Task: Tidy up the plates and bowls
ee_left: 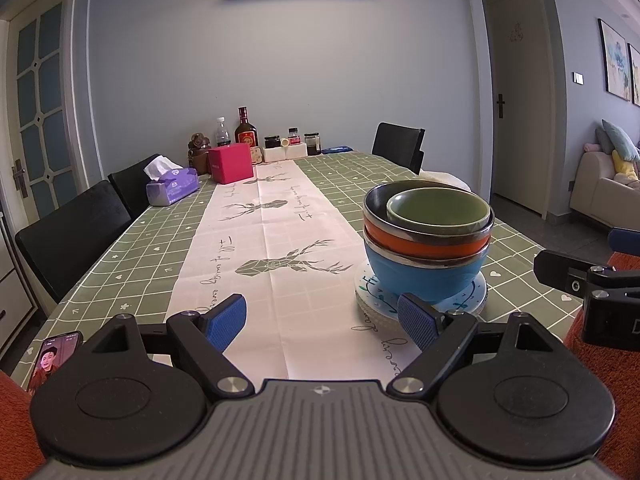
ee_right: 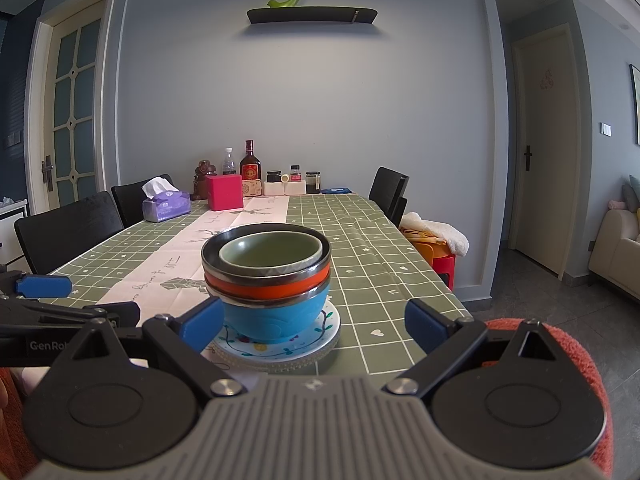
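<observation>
The left gripper [ee_left: 322, 322] hangs with fingers spread and empty beside the stack of bowls [ee_left: 428, 242], nested by size on the plates [ee_left: 478, 298] so nothing tips, while the right gripper [ee_right: 316, 326] hovers spread over the worktop [ee_right: 372, 236].

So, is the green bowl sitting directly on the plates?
No, the green bowl sits on top, nested inside the orange bowl, and only the blue bowl rests on the plates.

A pale blue wall [ee_right: 312, 100] fills the frame's centre, a dark curved floating shelf [ee_right: 312, 15] at top (green ornament on it). Black chairs [ee_right: 68, 228] stand left; a beige sofa [ee_right: 616, 256] sits at the right edge.
</observation>
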The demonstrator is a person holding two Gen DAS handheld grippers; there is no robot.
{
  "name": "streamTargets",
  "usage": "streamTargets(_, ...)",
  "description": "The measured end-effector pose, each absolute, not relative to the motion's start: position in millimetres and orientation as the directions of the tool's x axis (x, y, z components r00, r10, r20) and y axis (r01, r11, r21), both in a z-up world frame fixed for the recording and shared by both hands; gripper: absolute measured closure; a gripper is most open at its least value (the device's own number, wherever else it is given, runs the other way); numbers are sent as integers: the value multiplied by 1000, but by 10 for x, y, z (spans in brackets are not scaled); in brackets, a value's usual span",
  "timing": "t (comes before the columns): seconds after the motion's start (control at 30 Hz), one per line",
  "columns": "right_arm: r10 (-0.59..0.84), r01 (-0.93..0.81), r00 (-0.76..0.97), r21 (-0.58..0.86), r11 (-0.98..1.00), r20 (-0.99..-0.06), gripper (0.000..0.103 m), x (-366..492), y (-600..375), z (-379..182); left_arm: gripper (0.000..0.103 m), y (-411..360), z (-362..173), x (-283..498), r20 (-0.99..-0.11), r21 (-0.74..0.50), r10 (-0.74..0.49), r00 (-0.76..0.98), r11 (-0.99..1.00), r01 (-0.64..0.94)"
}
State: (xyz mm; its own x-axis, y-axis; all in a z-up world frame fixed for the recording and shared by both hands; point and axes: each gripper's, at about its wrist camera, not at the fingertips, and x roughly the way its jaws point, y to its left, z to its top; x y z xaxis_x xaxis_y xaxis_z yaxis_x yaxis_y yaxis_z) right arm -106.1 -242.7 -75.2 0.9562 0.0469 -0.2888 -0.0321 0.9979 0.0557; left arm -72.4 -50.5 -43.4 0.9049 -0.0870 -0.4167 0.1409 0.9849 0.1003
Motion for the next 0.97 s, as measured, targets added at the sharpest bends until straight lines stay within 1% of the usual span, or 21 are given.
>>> streamTargets(0.97, 51, -38, 956, 50, 998, -289, 8, -1053, -2429, -761, 3, -474, -419, -730, -419, 98, -71, 905, 988, 123)
